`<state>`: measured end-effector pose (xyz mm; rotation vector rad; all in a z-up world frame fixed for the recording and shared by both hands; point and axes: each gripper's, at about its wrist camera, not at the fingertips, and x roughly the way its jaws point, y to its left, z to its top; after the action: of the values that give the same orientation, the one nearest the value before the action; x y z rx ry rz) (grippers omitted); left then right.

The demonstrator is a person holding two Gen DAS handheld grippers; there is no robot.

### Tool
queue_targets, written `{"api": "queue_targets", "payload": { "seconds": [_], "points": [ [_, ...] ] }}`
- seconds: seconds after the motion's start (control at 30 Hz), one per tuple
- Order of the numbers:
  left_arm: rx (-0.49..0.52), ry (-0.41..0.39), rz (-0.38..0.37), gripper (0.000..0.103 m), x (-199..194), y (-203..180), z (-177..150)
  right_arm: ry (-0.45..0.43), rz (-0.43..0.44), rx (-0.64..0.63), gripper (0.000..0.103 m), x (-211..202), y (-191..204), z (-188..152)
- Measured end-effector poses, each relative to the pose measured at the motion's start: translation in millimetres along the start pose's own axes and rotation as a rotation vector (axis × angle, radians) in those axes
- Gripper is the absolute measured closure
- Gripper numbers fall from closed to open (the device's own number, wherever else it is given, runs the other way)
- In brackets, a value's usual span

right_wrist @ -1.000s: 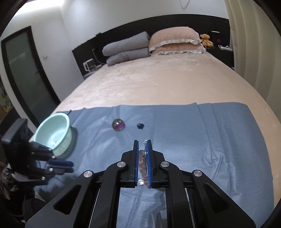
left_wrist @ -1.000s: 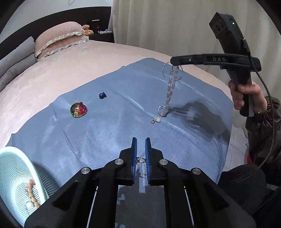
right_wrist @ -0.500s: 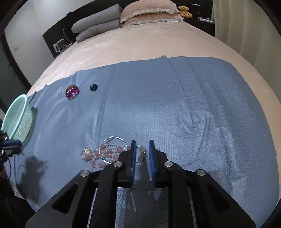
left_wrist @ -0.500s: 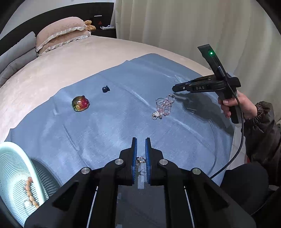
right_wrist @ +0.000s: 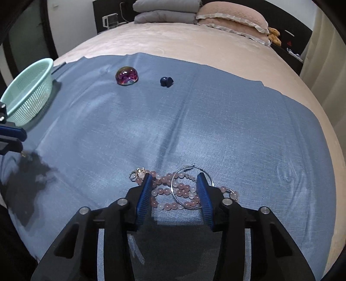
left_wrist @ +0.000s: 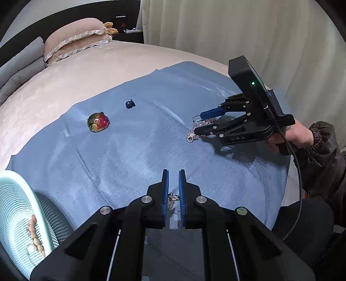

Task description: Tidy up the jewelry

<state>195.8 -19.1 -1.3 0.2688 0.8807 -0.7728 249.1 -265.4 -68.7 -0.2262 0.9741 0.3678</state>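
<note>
Bed, blue cloth [right_wrist: 237,121] | right claw [right_wrist: 174,186] opening, straddling beads [right_wrist: 173,192] lower centre, gripping nothing | left claw [left_wrist: 172,186] pinching ring [left_wrist: 173,197] | risk: beads snagging pads, dragging.

Pink pillows [left_wrist: 75,41] and grey pillows [right_wrist: 164,10] lie at the bed's [right_wrist: 173,43] twelve o'clock, teddy [right_wrist: 274,34] beside them, curtain [left_wrist: 237,32] at two.
</note>
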Motion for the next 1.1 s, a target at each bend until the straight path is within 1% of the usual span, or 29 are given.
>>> {"api": "queue_targets", "payload": {
  "seconds": [0.03, 0.07, 0.1, 0.2, 0.27, 0.47, 0.57, 0.6, 0.63, 0.7, 0.77, 0.83, 0.87, 0.9, 1.0, 1.1],
  "points": [
    [-0.001, -0.001, 0.001, 0.093, -0.9, 0.5, -0.4, -0.001, 0.021, 0.028, 0.08, -0.7, -3.7, -0.5],
    [-0.002, -0.002, 0.002, 0.093, -1.5, 0.9, -0.7, -0.004, 0.019, 0.043, 0.094, -2.0, -6.2, -1.6],
    [-0.004, -0.002, 0.001, 0.093, -1.6, 1.3, -0.9, -0.003, 0.02, 0.053, 0.096, -2.5, -8.9, -2.9],
    [-0.01, -0.007, 0.002, 0.093, -2.3, 1.8, -0.7, -0.007, 0.031, 0.095, 0.099, -5.7, -17.9, -8.5],
    [-0.013, -0.011, 0.002, 0.093, -2.8, 2.2, -0.8, -0.046, 0.06, 0.136, 0.1, -17.0, -24.8, -11.4],
    [-0.011, -0.017, -0.001, 0.093, -2.8, -0.1, 1.9, -0.24, 0.226, 0.308, 0.101, -73.7, -55.5, -10.1],
    [-0.009, -0.027, -0.003, 0.093, -5.6, -2.4, 2.7, -0.316, 0.29, 0.355, 0.101, -98.0, -65.9, -7.0],
    [-0.008, -0.029, -0.004, 0.093, -6.7, -2.7, 3.0, -0.328, 0.285, 0.356, 0.101, -104.0, -66.6, -5.1],
    [-0.007, -0.03, -0.006, 0.093, -7.4, -3.0, 3.2, -0.323, 0.256, 0.34, 0.101, -107.2, -64.7, -2.1],
    [-0.007, -0.034, -0.004, 0.093, -8.4, -3.1, 3.6, -0.279, 0.178, 0.263, 0.096, -103.9, -52.6, 4.9],
    [-0.011, -0.036, -0.007, 0.093, -8.9, -3.2, 3.0, -0.22, 0.138, 0.211, 0.094, -89.7, -40.9, 7.8],
    [-0.012, -0.036, -0.009, 0.093, -9.6, -3.9, 1.6, -0.159, 0.117, 0.146, 0.082, -69.8, -25.5, 2.7],
    [-0.011, -0.034, -0.009, 0.093, -9.7, -3.5, 0.7, -0.13, 0.111, 0.117, 0.065, -59.9, -18.1, -3.5],
    [-0.01, -0.032, -0.007, 0.093, -9.6, -3.3, -0.2, -0.109, 0.112, 0.09, 0.061, -50.4, -10.7, -8.1],
    [-0.014, -0.028, -0.004, 0.093, -8.6, -1.4, -1.2, -0.075, 0.098, 0.045, 0.062, -30.4, 2.1, -17.5],
    [-0.025, -0.028, -0.002, 0.093, -6.7, 0.0, -0.6, -0.039, 0.014, -0.008, 0.063, -13.0, 12.2, -18.2]
  ]
}}
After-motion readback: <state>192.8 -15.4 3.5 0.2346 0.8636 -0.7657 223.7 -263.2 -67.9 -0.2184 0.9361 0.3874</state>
